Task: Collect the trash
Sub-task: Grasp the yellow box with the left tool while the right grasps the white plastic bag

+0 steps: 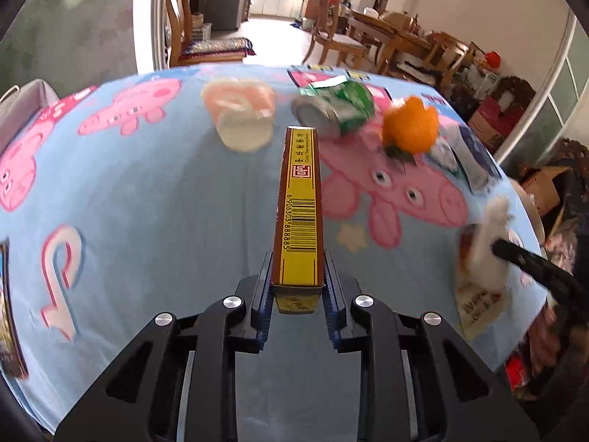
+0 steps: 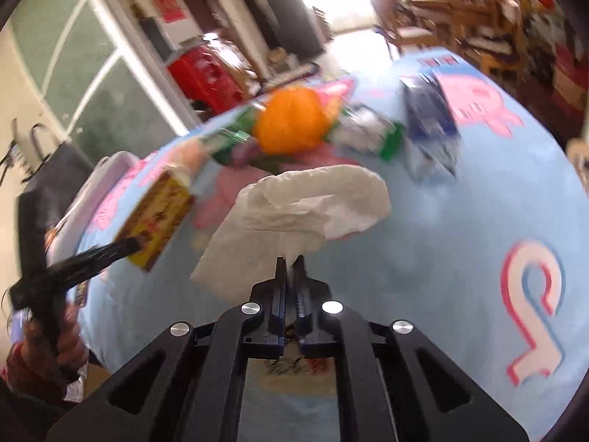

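Note:
My left gripper (image 1: 298, 276) is shut on a long yellow and brown carton (image 1: 300, 199) with a barcode, held above the blue cartoon tablecloth (image 1: 165, 191). The carton also shows in the right wrist view (image 2: 156, 213). My right gripper (image 2: 291, 263) is shut on a crumpled white tissue (image 2: 313, 199), lifted over the table; it shows at the right in the left wrist view (image 1: 486, 254). On the table beyond lie a crushed green can (image 1: 335, 108), orange peel (image 1: 410, 125), a pink and white plastic cup (image 1: 241, 110) on its side and a blue and white pack (image 1: 471, 158).
A printed paper wrapper (image 1: 478, 302) lies near the table's right edge. A grey bag (image 1: 22, 107) stands at the table's far left. A dark packet (image 1: 7, 331) lies at the left edge. Wooden chairs (image 1: 331, 37) and boxes stand behind the table.

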`<state>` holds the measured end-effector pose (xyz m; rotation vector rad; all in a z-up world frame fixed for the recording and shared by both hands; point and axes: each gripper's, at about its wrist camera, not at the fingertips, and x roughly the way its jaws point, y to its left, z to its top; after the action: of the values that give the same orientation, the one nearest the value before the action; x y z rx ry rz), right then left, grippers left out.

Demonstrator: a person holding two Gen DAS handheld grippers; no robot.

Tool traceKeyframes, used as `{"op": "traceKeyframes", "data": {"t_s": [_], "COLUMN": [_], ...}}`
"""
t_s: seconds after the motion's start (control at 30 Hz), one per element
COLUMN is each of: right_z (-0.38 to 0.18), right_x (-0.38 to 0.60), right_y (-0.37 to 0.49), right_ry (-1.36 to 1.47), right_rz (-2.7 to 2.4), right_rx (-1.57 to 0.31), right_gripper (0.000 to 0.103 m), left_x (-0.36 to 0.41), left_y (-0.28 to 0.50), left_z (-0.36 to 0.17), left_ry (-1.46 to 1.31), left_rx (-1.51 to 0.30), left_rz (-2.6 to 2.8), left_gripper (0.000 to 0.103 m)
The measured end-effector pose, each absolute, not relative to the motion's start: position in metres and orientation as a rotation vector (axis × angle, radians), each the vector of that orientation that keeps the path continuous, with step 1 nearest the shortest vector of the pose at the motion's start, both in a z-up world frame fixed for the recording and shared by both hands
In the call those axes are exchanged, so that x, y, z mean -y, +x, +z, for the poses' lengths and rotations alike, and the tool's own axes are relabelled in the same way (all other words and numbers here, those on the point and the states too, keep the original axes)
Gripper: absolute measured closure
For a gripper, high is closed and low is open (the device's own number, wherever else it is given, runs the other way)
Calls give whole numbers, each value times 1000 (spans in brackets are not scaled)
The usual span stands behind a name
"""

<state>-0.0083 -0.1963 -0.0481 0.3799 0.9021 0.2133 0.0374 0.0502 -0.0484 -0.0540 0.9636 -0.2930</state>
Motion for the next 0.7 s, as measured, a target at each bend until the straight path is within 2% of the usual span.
{"op": "traceKeyframes", "data": {"t_s": [0.03,0.1,0.13,0.37,0.57,0.63,0.67,0.7], "right_z": [-52,-55,-55,-52,-61,-64,-64,-64], "right_x": [204,219,225,240,222,218,216,213], "right_y": [-7,-5,-5,3,10,17,21,24], "right_ry": [426,514,545,561,520,509,503,499], "right_rz": [197,169,153,111,141,159,173,188], "right_rx": [-906,-881,-863,-848,-892,-906,-912,-917], "right_gripper": [86,41,36,36,36,44,58,79], "left_x": [-46,-42,-43,-36,-10,-6,-7,-7], "left_y": [33,30,30,44,63,66,67,67], "left_z": [-52,-54,-53,-32,-43,-54,-57,-61], "left_ry": [-42,-17,-17,-23,86,101,106,115], "left_rx": [-980,-999,-988,-944,-979,-1011,-1020,-1030], "left_rz": [-301,-280,-268,-259,-206,-198,-198,-197], "left_gripper": [76,30,26,26,26,30,39,57]}}
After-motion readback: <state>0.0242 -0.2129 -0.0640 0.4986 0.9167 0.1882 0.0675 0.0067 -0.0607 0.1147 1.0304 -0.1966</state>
